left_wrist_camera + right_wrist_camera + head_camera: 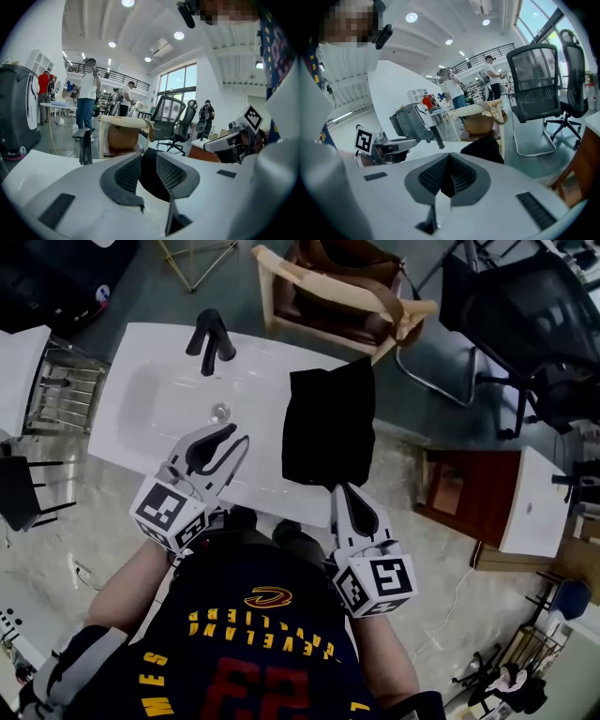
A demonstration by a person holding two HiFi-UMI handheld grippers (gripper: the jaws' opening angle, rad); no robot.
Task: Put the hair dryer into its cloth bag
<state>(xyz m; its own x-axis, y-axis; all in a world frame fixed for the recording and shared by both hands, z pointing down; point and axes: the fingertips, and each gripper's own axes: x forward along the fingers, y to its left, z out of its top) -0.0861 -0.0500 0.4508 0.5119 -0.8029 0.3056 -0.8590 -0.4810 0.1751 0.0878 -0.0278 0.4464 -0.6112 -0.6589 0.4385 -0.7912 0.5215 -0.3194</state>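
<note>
- Cloth bag lies on the largest thing here, a glossy white washbasin top [141, 399] with rounded corners and a shallow moulded bowl. Only the head view shows its full outline and the mottled stone floor around it.
- Black mesh office chair [525, 306] on a chrome frame stands beyond the basin. The gripper views show its curved back upright, and standing people in a bright hall that the head view does not show.
- Pale wooden armchair [337, 282] with slatted sides has something brown and leather-like on its seat.
- The cloth bag [328, 427] is matte black, soft and roughly rectangular, on the basin's right part. Its inside is hidden in every view.
- Left gripper [236, 435], white plastic with ribbed dark pads, hovers over the bowl. Its jaws are partly apart with nothing between them.
- Right gripper [339, 488] has its jaws closed together at the bag's near edge. I cannot tell whether any cloth is pinched.
- Black faucet [211, 341] is slim and angular, at the bowl's far rim.
</note>
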